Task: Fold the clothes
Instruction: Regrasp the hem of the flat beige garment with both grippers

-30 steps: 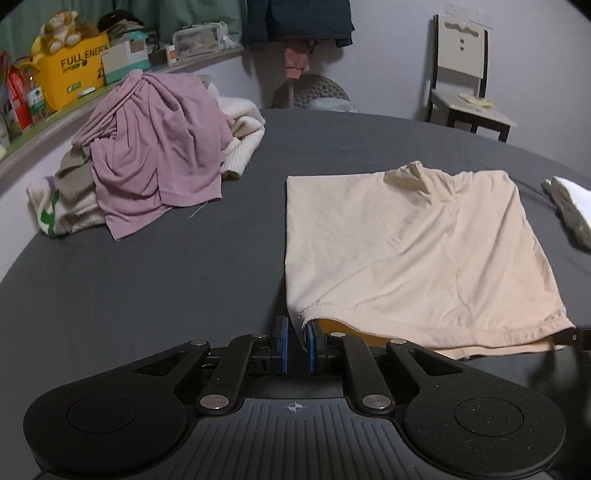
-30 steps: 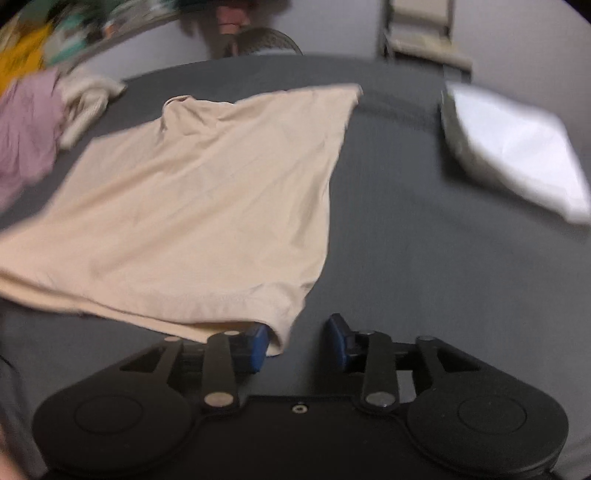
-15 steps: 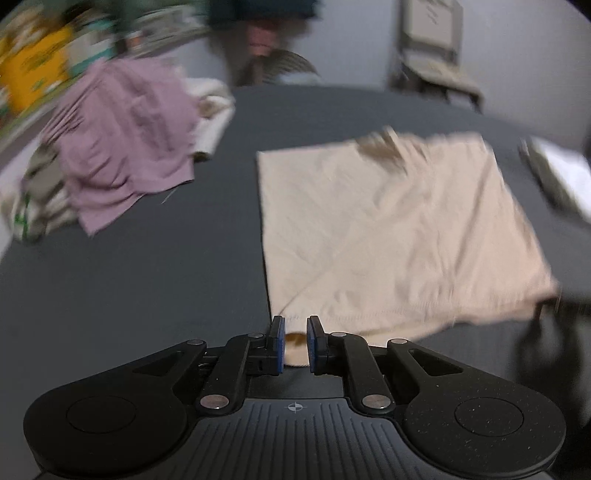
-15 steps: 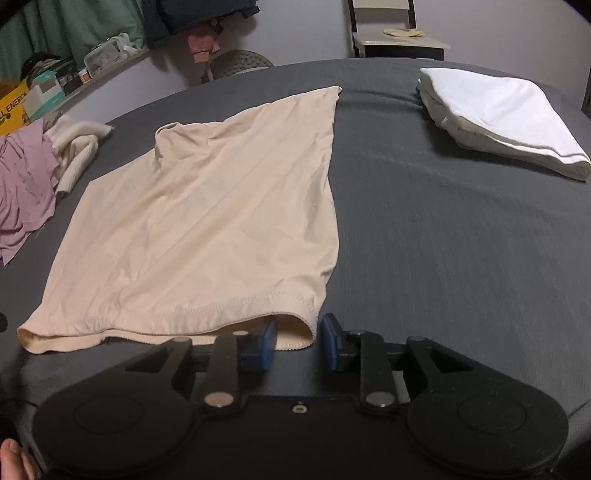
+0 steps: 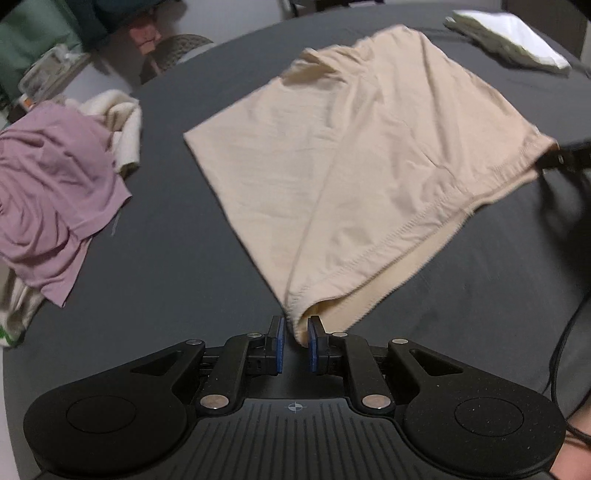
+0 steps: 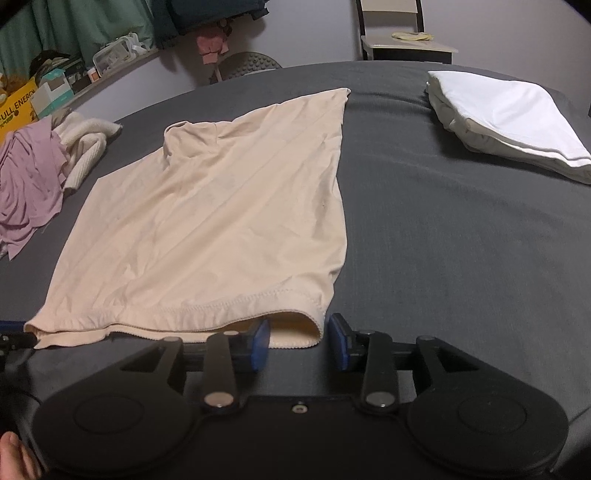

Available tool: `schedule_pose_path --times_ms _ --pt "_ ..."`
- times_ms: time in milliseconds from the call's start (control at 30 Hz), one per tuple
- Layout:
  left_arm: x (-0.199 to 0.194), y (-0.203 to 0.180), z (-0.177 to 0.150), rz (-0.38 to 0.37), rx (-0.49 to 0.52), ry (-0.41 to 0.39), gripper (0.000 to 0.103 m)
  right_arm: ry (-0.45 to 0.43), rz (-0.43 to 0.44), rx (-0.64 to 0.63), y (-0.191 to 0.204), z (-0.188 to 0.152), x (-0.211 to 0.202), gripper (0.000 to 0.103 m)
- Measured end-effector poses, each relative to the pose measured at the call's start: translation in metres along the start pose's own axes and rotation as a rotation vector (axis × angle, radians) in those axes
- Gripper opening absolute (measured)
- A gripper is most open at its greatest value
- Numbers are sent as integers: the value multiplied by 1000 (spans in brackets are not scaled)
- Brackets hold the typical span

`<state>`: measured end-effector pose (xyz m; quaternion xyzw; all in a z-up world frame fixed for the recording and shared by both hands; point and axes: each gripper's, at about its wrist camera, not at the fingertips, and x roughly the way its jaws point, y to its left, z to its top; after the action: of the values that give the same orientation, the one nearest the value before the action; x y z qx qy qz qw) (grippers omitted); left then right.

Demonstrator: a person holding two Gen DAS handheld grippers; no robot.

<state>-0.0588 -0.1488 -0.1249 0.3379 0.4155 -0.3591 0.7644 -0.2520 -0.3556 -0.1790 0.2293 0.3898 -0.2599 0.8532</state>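
Left wrist view
Left claw: our left claw (image 5: pixel 294 343) has its blue pads (image 5: pixel 277 345) a small way apart, with the near corner of the beige garment (image 5: pixel 354 155) between them; the cloth rises from that corner as if lifted, yet we cannot tell whether the pads truly bite it.
Beige garment: it lies spread over the dark grey surface (image 5: pixel 177 258), its hemmed edge running from our claw toward the right, where a blurred dark gripper part (image 5: pixel 565 157) meets the far corner.
Pile: a mauve garment (image 5: pixel 55 192) lies heaped at the left, a cream knit (image 5: pixel 122 125) just behind it.
Folded item: a white folded cloth (image 5: pixel 509 37) sits at the top right, well apart from the beige one.

Right wrist view
Right claw: our right claw (image 6: pixel 298 341) stands spread wide, the hem corner of the beige garment (image 6: pixel 221 221) lying between its pads (image 6: pixel 260 345), without being squeezed.
Beige garment: flat on the grey surface (image 6: pixel 443 240), neckline at the far left end, hem toward us.
White folded cloth (image 6: pixel 509 122): far right, apart from the beige garment.
Mauve garment (image 6: pixel 29 184) and cream knit (image 6: pixel 85 144): piled at the left edge.
Chair (image 6: pixel 402 33): beyond the surface, against the wall.
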Motion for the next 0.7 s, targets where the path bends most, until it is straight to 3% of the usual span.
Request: schedule_pose_path --times_ms 100,167,233,333,433,500,600,633,667,700 --pt "-4 2 -4 -19 -18 -13 17 -1 4 -1 0 0 0 37" --pt "-1 1 -5 -11 -4 -14 38 -1 7 -1 1 0 0 39" --pt "1 -1 -5 -6 7 -26 48 -1 9 -2 1 0 0 40" --pt "5 -3 1 10 15 -44 48 -2 12 0 0 0 -1 40" --pt "10 -7 6 79 38 -38 48 -6 17 10 -1 0 -1 40" --pt "12 -12 6 135 80 -42 47 -11 15 14 -2 0 -1 40" --pt "12 -25 4 160 157 -44 47 -19 9 11 -1 0 -1 39" --pt "12 -28 4 172 175 -45 43 -23 6 10 -1 -1 -1 39" --pt "12 -30 5 187 180 -46 29 -27 1 8 0 -1 -1 38" --pt "12 -31 6 203 185 -46 23 -32 -6 6 0 -1 0 37"
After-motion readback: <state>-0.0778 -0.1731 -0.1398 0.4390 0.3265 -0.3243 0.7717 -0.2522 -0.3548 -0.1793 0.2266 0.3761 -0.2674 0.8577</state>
